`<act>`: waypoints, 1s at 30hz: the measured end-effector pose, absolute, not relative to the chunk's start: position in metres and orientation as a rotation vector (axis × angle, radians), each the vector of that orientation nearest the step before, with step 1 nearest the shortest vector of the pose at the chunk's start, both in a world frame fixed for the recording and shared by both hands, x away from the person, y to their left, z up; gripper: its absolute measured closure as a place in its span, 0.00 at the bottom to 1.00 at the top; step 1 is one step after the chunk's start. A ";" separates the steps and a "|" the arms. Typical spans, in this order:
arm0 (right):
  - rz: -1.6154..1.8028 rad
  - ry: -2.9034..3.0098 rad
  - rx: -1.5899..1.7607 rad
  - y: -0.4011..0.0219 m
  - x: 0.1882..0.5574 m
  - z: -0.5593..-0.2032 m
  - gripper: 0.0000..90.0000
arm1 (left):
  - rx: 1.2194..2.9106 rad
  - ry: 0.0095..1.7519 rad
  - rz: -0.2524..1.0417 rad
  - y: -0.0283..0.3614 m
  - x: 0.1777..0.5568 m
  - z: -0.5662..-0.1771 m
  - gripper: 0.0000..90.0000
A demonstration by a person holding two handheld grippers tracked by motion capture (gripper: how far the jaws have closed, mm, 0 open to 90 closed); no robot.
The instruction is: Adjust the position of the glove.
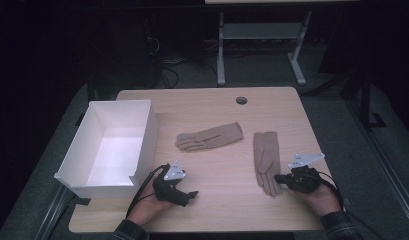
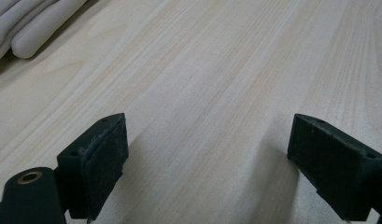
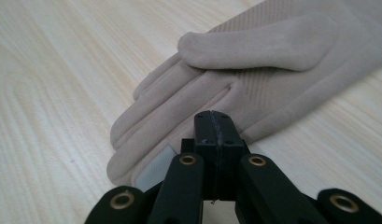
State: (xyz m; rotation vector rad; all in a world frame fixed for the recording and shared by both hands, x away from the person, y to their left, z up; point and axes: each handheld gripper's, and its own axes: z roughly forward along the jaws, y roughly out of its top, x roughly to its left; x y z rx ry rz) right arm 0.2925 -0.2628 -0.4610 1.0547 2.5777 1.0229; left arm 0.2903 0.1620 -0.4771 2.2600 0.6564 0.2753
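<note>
From the high view we see two tan gloves lying flat on the wooden table [image 1: 212,210]. The right glove [image 1: 266,159] lies with its fingers toward the person, and our right gripper [image 1: 278,178] sits at those fingertips, its jaw tips touching or just beside the edge of the glove near its lower end. The left glove [image 1: 210,137] lies crosswise near the table's middle, fingers pointing toward the white box [image 1: 147,145] that stands open at the left edge. Our left gripper [image 1: 192,195] rests low on the table, well apart from the left glove and just beside the box's near corner.

In the left gripper view, we see its jaws standing wide apart with bare wood between them and nothing held. The fingertips of a glove [image 2: 37,35] lie far off in the upper left corner.

In the right gripper view, we find the jaws pressed fully together. The right glove [image 3: 254,79] spreads just beyond the jaw tips, thumb folded across the palm, fingers running down to the left. Whether the closed tips pinch the glove's edge or merely rest against it, we cannot tell.
</note>
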 end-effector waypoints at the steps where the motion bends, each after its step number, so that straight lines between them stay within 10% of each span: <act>1: 1.026 2.585 1.051 -0.261 0.292 -0.461 1.00 | 2.260 0.656 0.275 0.162 0.290 -0.477 0.13; 30: 1.083 2.728 0.745 -0.160 0.300 -0.461 1.00 | 2.265 0.656 0.274 0.162 0.290 -0.477 0.13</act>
